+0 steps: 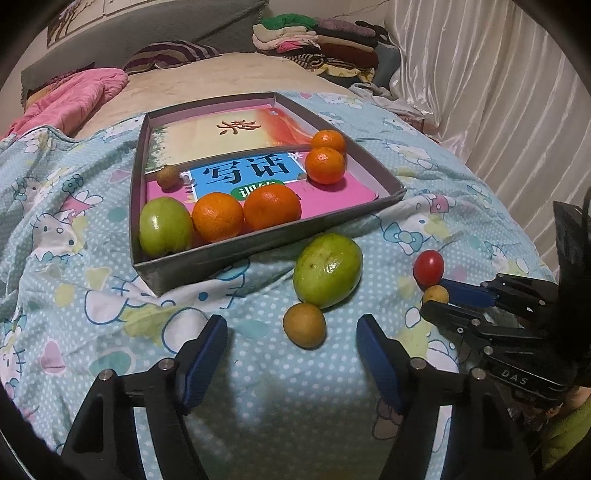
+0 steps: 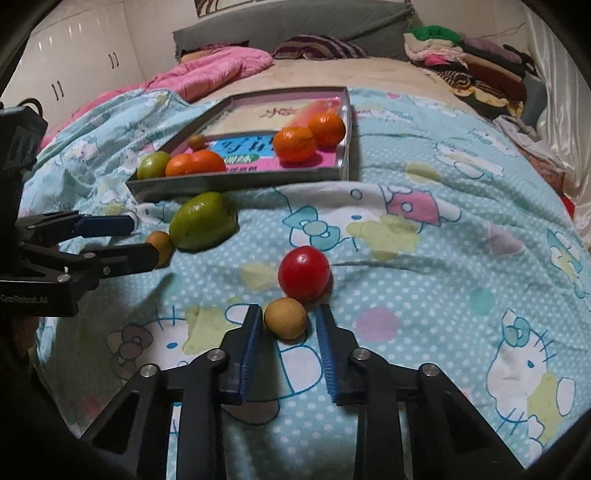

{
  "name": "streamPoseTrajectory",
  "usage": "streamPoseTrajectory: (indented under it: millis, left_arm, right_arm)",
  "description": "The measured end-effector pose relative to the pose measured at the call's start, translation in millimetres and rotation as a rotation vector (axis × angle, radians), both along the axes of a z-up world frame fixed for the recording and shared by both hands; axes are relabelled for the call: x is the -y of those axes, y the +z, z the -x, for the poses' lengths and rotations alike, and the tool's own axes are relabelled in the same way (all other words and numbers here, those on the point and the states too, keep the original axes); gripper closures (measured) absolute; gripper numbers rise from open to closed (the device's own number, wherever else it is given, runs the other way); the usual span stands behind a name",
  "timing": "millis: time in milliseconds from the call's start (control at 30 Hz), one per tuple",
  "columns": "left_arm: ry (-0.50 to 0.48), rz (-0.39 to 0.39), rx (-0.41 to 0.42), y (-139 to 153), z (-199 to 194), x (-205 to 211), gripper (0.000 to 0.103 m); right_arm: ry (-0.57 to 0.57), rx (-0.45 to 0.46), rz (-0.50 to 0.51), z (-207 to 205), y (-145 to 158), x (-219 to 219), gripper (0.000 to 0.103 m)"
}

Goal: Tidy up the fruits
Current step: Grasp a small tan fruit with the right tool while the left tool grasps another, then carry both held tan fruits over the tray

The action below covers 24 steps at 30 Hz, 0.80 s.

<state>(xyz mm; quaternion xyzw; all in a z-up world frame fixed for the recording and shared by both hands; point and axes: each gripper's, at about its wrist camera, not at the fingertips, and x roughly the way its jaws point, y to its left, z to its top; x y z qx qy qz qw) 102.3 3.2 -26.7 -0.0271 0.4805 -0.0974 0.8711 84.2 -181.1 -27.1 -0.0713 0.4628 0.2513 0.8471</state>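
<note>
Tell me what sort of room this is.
Most likely a bedroom. The fruit and the tray lie on a bed covered with a cartoon-cat quilt; a grey headboard, a stack of folded clothes and a white wardrobe stand behind.

Bedspread [image 2: 424, 177]: pale blue, white-dotted, cartoon-cat print. Tray [image 1: 258, 243]: grey, holding orange tangerines [image 1: 218, 216] (four). Loose: red tomato [image 2: 303, 272], tan longan [image 2: 285, 317], green fruit [image 1: 328, 270]. Gripper pads: blue.
</note>
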Motion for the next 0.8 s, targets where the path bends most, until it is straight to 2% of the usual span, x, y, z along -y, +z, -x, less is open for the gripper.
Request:
streamPoseTrajectory:
  millis: [33,267,433,500,667,800]
  left_arm:
    - [-0.003,0.004,-0.002,-1,0,0,0.036]
    - [-0.014,0.041,-0.009,-8,-5,0,0.054]
    - [-0.002,0.094,-0.019,-14,-9,-4,0.073]
    - [-0.006,0.109,-0.020,-13,-9,-5,0.077]
    - [-0.011,0.118,-0.027,-8,-8,-7,0.077]
    - [-0.003,0.129,0.007,9,-4,-16,0.077]
  right_arm:
    - [0.005,-0.003,-0.003,-1,-1,-1,0.079]
    - [0.038,-0.003,-0.025,2,2,-4,0.079]
    - [0.069,0.021,-0.042,6,8,-9,0.079]
    - [0.074,0.028,-0.043,7,10,-10,0.079]
    - [0.078,0.050,-0.060,8,15,-9,0.079]
    - [0.079,0.064,-0.080,8,20,-7,0.079]
